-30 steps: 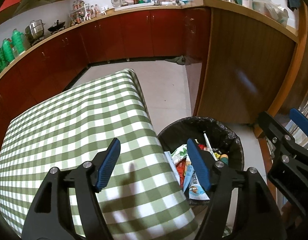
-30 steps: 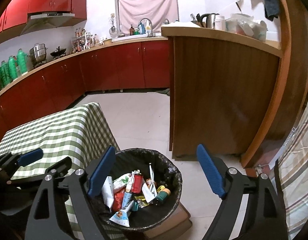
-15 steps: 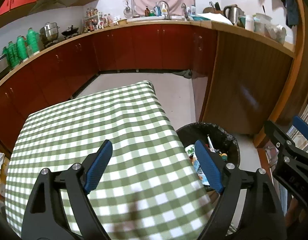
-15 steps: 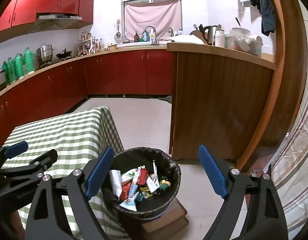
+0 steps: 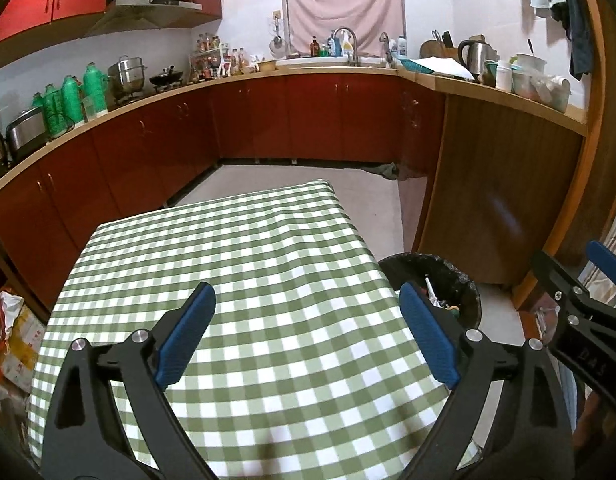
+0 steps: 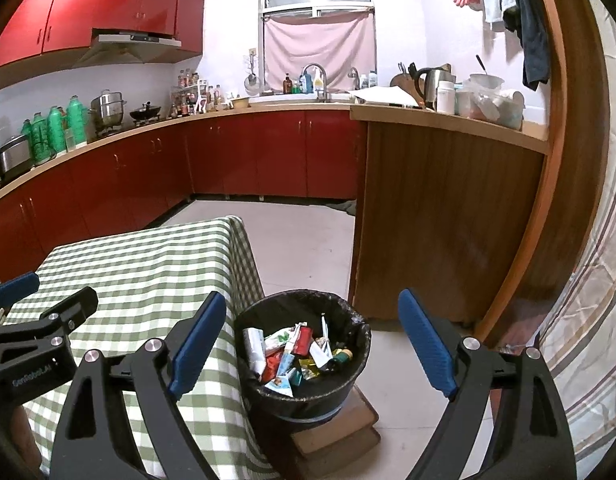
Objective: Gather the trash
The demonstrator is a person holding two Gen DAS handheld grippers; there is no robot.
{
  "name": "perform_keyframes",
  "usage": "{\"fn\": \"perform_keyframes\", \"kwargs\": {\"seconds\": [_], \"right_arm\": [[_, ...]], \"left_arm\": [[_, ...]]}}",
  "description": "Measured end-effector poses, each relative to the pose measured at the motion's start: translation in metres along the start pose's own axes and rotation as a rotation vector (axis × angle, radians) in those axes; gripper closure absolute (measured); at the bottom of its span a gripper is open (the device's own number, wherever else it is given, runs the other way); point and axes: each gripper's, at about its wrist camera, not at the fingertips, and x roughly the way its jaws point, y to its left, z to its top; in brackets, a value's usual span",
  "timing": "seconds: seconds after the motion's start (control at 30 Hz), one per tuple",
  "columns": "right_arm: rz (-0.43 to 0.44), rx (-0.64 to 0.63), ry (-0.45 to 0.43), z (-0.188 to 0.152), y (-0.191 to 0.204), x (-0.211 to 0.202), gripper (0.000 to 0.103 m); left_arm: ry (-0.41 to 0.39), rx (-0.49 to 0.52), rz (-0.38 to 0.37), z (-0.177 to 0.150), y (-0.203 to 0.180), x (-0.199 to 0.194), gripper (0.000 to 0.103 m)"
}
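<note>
Over the checked desk [image 5: 243, 264], bare of any trash in both views, hung the left tool [image 5: 305, 336], spread wide and gripping nothing. Just off the desk's right edge stood the black bin [image 6: 350, 322], on the floor, below and ahead of the right tool [image 6: 312, 342], likewise wide open and empty, and clearly the nearer of the two. Heaped inside the bin lay the wrappers [image 6: 291, 350], apparently all collected.

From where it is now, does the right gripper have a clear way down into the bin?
Probably yes. The right gripper hangs open above the bin, whose mouth is uncovered, with only wrappers inside. The table stands beside it.
</note>
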Motion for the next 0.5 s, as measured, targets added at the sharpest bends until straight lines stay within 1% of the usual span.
{"fn": "perform_keyframes", "kwargs": {"seconds": [0.5], "right_arm": [[0.002, -0.003, -0.026, -0.005, 0.005, -0.016, 0.018]], "left_arm": [[0.008, -0.012, -0.009, -0.008, 0.006, -0.014, 0.012]]}}
